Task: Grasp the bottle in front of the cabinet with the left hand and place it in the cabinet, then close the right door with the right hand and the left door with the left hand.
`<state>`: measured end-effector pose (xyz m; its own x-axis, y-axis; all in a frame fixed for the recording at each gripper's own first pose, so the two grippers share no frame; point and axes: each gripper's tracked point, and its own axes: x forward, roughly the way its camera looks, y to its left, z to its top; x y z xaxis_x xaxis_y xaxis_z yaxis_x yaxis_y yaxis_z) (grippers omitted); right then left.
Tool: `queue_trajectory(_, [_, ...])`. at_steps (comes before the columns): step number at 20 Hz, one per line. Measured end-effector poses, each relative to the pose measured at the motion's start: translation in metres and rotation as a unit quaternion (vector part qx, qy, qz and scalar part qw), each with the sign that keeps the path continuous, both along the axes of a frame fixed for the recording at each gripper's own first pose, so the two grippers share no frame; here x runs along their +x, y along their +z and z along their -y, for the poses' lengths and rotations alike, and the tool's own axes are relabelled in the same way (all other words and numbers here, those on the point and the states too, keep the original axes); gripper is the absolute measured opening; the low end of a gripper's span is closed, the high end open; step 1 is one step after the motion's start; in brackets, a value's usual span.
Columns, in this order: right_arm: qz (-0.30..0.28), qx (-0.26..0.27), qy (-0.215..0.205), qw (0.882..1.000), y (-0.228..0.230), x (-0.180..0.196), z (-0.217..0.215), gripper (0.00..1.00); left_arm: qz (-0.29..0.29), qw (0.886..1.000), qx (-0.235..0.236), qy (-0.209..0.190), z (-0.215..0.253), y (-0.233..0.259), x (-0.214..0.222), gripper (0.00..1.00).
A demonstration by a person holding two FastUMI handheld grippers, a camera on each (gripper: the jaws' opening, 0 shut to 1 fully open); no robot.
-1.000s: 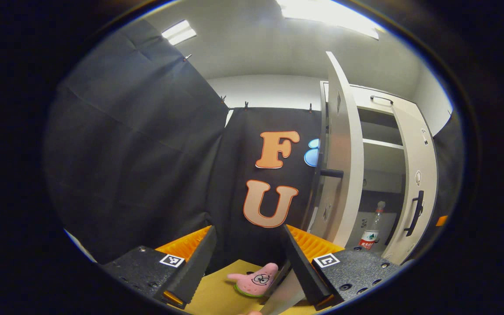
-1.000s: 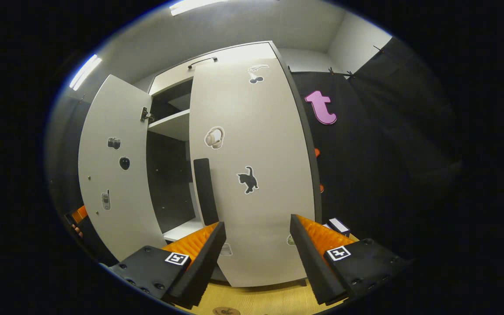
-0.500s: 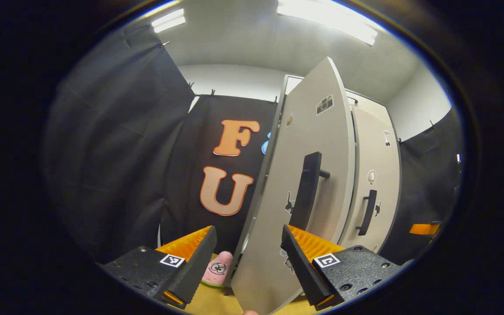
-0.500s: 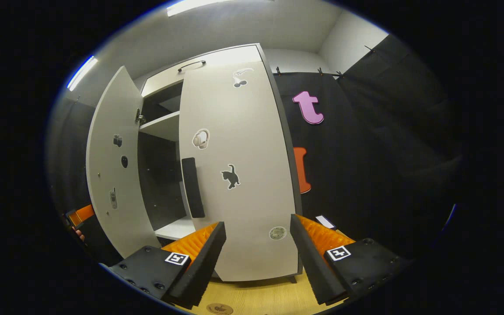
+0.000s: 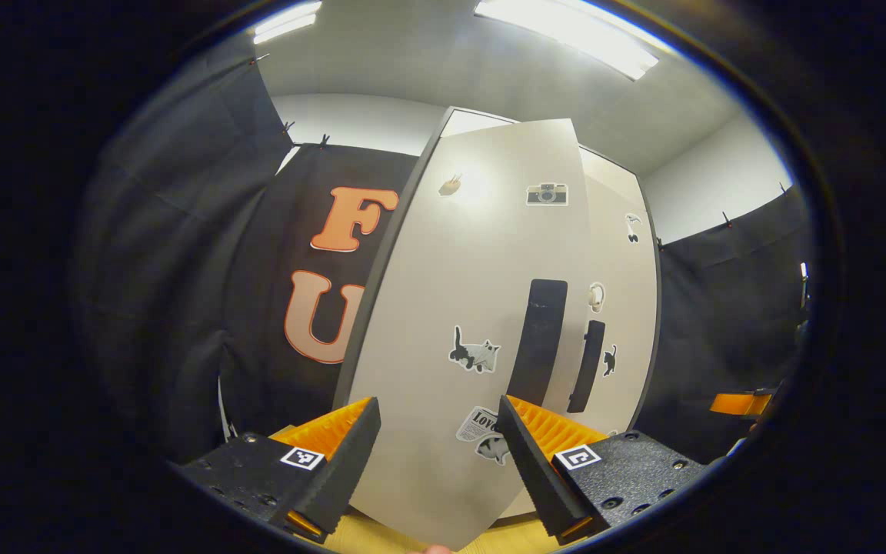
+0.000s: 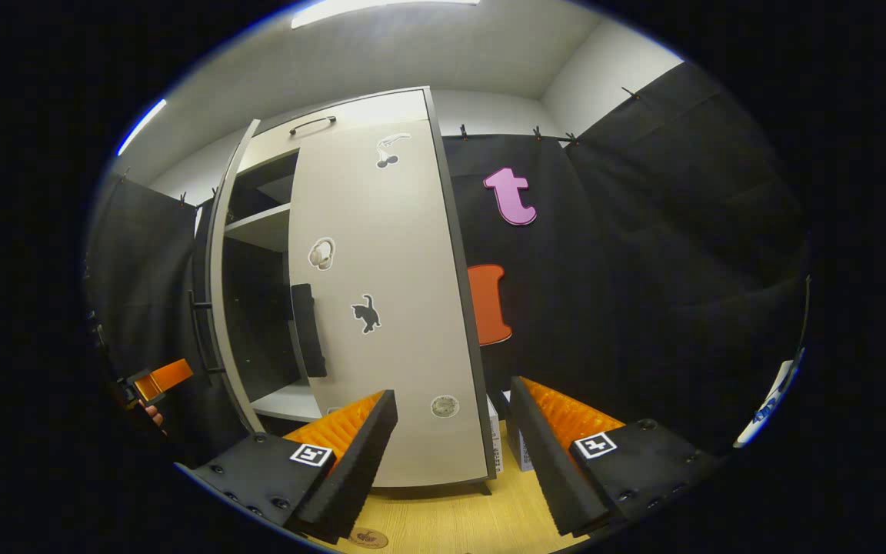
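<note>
Left gripper view faces the cabinet (image 5: 489, 308) close at 12 o'clock; right gripper view sees the same cabinet (image 6: 381, 308) farther back, at 11 o'clock.

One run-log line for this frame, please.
phase: closing left door | right door: shut | left door: ajar | left gripper: open | right gripper: open

My left gripper (image 5: 435, 454) stands open with nothing between its fingers (image 5: 351, 454), facing the left door (image 5: 474, 308) of the cabinet (image 5: 612, 231), its dark handle (image 5: 539, 342) upright just above my right-hand finger.
</note>
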<state>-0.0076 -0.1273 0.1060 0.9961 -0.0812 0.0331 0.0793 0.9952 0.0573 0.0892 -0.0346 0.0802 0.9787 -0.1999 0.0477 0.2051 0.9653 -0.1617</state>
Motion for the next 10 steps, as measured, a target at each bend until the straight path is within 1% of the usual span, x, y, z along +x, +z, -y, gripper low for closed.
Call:
queue_trajectory(4, [0.000,-0.001,-0.009,1.000,0.002,-0.007,0.007,0.98,-0.005,1.000,0.002,-0.023,0.025,-0.006,0.019,0.94])
queue_trajectory(5, [0.000,-0.001,-0.012,1.000,0.002,-0.009,0.009,0.98,-0.005,1.000,0.004,-0.026,0.029,-0.008,0.022,0.96])
queue_trajectory(6, [-0.001,-0.001,-0.015,1.000,0.001,-0.009,0.011,0.98,-0.005,1.000,0.006,-0.025,0.032,-0.008,0.026,0.94])
queue_trajectory(9, [-0.002,-0.003,-0.022,1.000,0.001,-0.012,0.016,0.98,-0.003,1.000,0.015,-0.028,0.041,-0.011,0.037,0.94])
queue_trajectory(10, [-0.002,-0.004,-0.024,1.000,0.000,-0.012,0.017,0.98,-0.005,0.999,0.018,-0.028,0.044,-0.013,0.040,0.91])
